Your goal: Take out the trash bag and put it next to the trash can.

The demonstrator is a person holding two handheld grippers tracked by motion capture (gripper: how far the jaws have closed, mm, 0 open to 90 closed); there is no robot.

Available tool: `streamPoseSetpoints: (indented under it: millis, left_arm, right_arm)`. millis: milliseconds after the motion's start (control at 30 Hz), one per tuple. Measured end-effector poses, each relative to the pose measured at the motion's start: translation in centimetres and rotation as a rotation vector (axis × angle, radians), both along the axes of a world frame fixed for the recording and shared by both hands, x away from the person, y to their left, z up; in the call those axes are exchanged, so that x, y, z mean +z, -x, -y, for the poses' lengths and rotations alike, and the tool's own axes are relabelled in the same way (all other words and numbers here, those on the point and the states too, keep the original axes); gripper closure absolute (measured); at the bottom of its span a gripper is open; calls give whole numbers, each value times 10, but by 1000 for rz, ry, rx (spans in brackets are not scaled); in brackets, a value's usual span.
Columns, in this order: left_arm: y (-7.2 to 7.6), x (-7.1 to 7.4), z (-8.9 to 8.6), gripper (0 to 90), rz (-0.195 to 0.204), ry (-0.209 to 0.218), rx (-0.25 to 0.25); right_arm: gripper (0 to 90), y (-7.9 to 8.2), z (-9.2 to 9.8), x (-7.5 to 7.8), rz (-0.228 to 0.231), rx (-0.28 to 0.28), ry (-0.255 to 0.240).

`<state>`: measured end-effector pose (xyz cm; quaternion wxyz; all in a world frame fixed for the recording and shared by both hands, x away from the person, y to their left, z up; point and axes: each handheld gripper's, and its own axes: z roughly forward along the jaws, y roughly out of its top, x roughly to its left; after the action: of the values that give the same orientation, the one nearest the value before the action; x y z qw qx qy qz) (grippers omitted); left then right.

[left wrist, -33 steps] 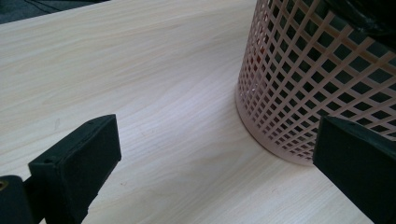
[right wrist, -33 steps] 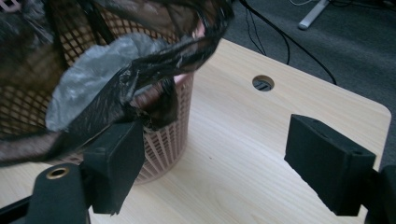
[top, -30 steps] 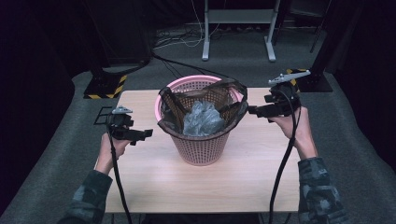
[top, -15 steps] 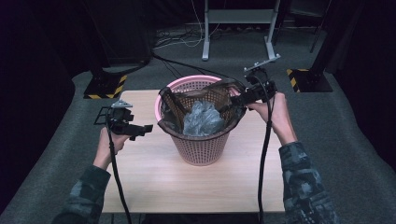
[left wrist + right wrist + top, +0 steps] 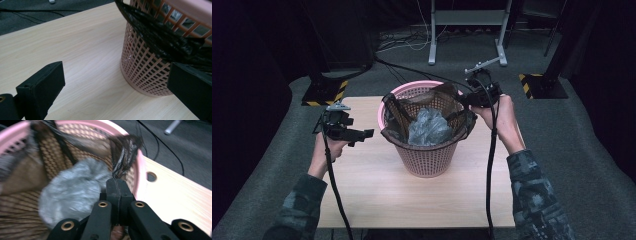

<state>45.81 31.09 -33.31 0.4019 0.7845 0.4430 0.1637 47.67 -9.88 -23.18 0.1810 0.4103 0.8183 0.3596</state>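
Right tongs (image 5: 116,185) just closed, seemingly pinching bag edge (image 5: 123,157); left tongs (image 5: 112,87) gape.

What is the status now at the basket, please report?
Right gripper has just closed, shut on the bag's edge at the pink basket rim. Left gripper open, beside the basket. Crumpled grey plastic sits inside the bag.

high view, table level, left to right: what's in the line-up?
left gripper → pink basket with the black bag as its liner and a grey crumpled bag inside → right gripper, shut on the black bag's edge at the basket's right rim.
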Motion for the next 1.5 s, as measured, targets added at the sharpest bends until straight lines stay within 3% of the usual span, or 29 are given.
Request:
streamPoseSetpoints:
  millis: [67,400,667,833,1033,1167,1267,1367,1500]
  left_arm:
    - [0,6,2,12,11,-2,-7]
    - [2,32,11,12,66,-2,-34]
    - [4,51,23,16,113,27,-91]
    - [4,60,43,20,136,26,-153]
    - [-3,62,68,47,136,17,-211]
    - [-6,63,83,123,158,12,-240]
    - [-8,62,90,222,181,34,-250]
    - [-12,62,95,329,203,45,-255]
    - [-17,62,101,405,234,57,-255]
  right_arm:
    - [900,6,-6,8,11,27,-19]
    - [900,24,-50,40,94,146,-15]
    - [900,26,-78,47,109,206,-29]
    - [900,23,-93,48,116,214,-19]
    - [900,20,-109,45,116,248,-6]
    - [900,20,-120,44,118,270,2]
    - [900,20,-124,43,112,282,-7]
    - [900,20,-127,41,103,293,-25]
    - [900,19,-128,40,97,311,-51]
